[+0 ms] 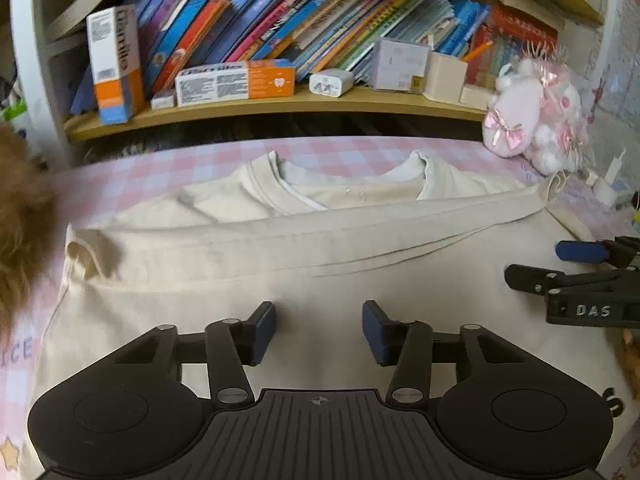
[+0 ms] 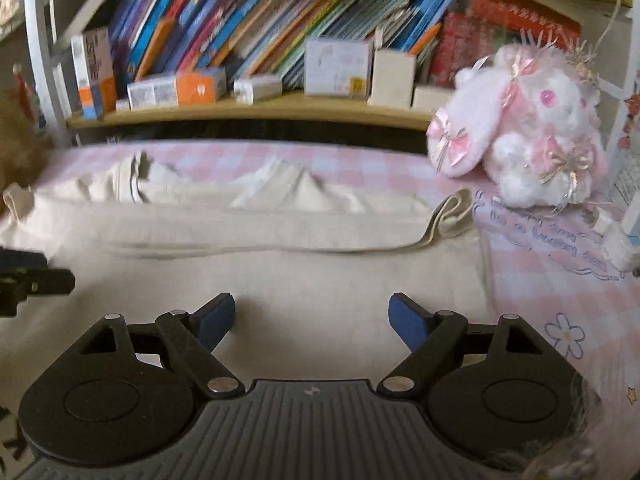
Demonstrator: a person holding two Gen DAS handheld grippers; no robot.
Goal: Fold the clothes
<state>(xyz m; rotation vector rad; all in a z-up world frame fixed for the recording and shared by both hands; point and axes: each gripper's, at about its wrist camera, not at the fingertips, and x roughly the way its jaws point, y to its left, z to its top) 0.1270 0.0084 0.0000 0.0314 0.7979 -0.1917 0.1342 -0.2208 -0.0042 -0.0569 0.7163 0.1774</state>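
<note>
A: Left wrist view?
B: Left gripper (image 1: 319, 330) jaws apart, moderate gap, nothing between the pads, hovering over the cream sweatshirt (image 1: 304, 272). Shirt lies flat on the pink checked sheet (image 1: 344, 146), sleeve folded across the chest. Right gripper (image 1: 576, 268) enters at the right edge, "DAS" on it. Orange-white box (image 1: 116, 64) on the shelf, brand too blurred to read.
A: Right wrist view?
B: Right gripper (image 2: 311, 320) wide open, empty, above the sweatshirt (image 2: 280, 276). Pink plush bunny (image 2: 524, 128) beside the shirt's right end. Writing blurred.
</note>
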